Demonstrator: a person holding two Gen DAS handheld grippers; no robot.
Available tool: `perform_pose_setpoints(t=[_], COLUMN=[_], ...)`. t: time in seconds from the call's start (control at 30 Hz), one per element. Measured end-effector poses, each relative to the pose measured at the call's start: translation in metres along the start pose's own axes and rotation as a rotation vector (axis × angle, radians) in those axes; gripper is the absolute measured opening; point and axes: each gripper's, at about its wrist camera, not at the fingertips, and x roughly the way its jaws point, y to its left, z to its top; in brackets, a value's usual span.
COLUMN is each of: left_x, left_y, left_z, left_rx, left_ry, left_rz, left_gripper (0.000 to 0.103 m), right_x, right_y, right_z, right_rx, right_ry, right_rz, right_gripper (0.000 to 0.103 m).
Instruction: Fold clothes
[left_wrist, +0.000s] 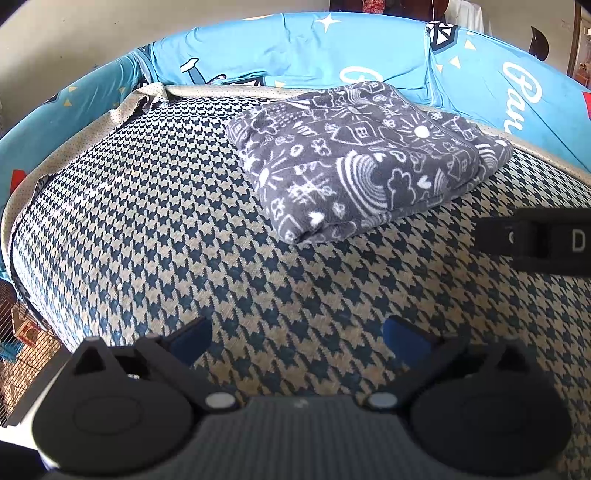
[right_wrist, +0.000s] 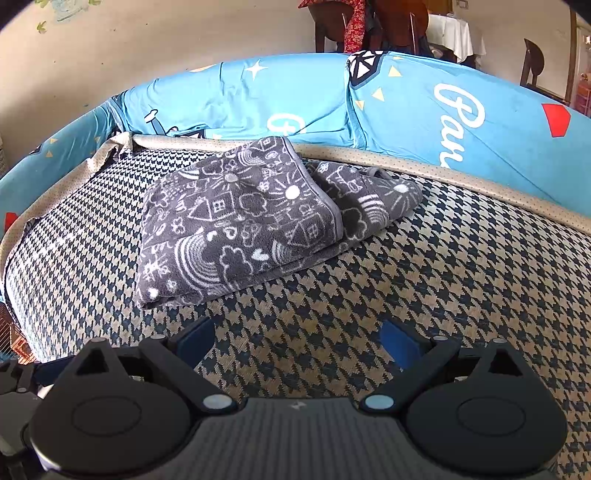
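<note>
Folded garment (left_wrist: 354, 158) lies on houndstooth cushion (left_wrist: 147, 221); left tool (left_wrist: 297, 338) and right tool (right_wrist: 297, 338) released, short of it.

You face a sofa seat (right_wrist: 443, 280) covered in a blue-and-beige houndstooth throw. Behind the seat runs its backrest under a bright blue printed cover (right_wrist: 303, 96) with white script and stars. Above the backrest stands a plain cream wall (right_wrist: 147, 48). To the upper right of the backrest you see dark wooden chairs (right_wrist: 399, 26) and a white-clothed table (right_wrist: 456, 35), daylit.
</note>
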Motion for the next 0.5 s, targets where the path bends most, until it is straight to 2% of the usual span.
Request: perform_pose_setpoints(t=[0.5], left_x=[0.0002], left_y=[-0.0023], left_z=[-0.0006], left_rx=[0.011], left_ry=[0.006], left_rz=[-0.011], left_gripper=[0.103], right_x=[0.0031], right_y=[-0.0048], right_z=[-0.0019], right_rx=[0.011], right_ry=[0.016], right_rz=[-0.017], right_gripper=[0.098])
